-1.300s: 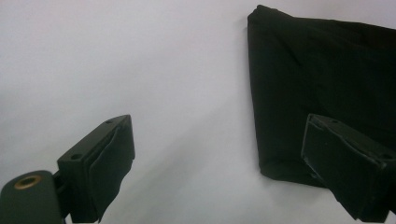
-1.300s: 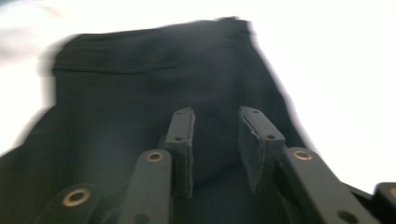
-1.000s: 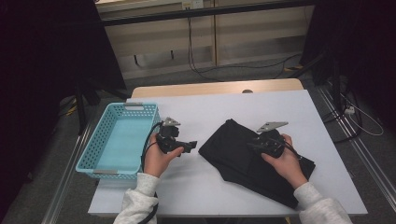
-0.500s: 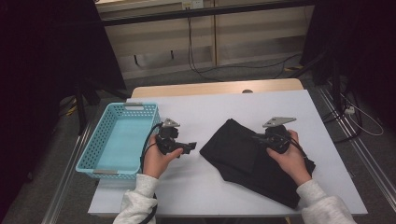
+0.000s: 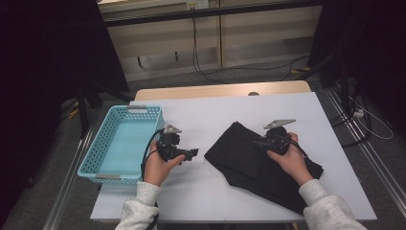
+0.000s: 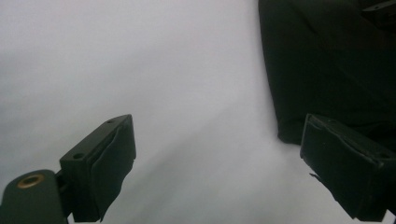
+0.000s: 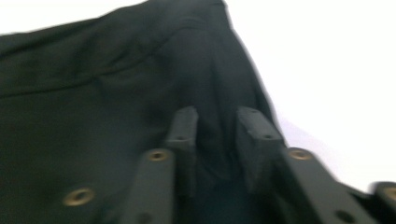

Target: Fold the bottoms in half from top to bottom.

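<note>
black cloth (image 5: 258, 163) mid-table, bare white table (image 5: 210, 115) around

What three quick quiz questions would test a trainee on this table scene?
1. True or false: the black cloth lies inside the blue basket.
2. What sits between the fingers of the right gripper? A) a raised fold of the black cloth B) the basket's rim C) nothing
3. Which gripper has its fingers wide open over the bare table?

Key
1. False: it lies on the table, apart from the basket.
2. A
3. The left gripper, just beside the cloth's edge.
</note>
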### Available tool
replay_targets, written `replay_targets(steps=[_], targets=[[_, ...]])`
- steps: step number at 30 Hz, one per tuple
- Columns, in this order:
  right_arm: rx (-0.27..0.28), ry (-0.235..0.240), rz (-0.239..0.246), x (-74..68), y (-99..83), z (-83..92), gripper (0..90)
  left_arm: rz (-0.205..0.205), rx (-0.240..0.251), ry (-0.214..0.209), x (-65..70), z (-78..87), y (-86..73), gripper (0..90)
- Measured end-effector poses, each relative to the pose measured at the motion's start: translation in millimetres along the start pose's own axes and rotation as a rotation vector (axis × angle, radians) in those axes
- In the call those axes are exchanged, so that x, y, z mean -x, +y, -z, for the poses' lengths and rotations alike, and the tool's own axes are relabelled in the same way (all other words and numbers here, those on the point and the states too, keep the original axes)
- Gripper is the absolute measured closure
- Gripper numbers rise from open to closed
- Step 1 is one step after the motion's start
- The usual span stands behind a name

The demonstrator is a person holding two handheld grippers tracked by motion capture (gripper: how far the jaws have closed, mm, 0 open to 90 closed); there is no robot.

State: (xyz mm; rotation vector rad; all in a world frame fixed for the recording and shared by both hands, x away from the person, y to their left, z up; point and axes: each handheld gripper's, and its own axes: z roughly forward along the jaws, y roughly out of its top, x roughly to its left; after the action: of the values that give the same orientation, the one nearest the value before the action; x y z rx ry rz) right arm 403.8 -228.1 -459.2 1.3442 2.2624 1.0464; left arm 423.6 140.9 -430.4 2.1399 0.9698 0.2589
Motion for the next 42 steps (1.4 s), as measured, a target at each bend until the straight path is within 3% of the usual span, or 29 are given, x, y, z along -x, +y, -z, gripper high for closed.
replay_targets(steps=[1, 5, 9, 13, 19, 42], targets=[[-0.002, 0.022, -0.002, 0.5, 0.4, 0.2, 80.3, 0.002, -0.002, -0.001, -0.3, 0.5, -0.8, 10.4], [-0.003, 0.008, 0.018, -1.8, 1.2, 1.2, 83.3, 0.001, 0.011, 0.01, -0.3, 1.9, -0.5, 10.4], [0.003, 0.007, 0.026, -3.9, 2.5, 4.9, 83.5, -0.004, 0.016, 0.003, 1.0, 2.4, 2.3, 10.4], [0.026, 0.029, -0.007, -2.0, 2.9, 11.7, 83.7, -0.009, 0.013, -0.002, 2.2, -0.5, 4.5, 10.4], [0.049, 0.043, -0.019, -1.7, 5.2, 23.5, 84.1, -0.007, 0.016, -0.007, 2.1, -1.3, 6.7, 10.4], [0.046, 0.06, -0.041, 2.3, -2.9, 36.3, 84.1, -0.024, 0.028, -0.008, 4.7, -2.1, 12.4, 10.4]])
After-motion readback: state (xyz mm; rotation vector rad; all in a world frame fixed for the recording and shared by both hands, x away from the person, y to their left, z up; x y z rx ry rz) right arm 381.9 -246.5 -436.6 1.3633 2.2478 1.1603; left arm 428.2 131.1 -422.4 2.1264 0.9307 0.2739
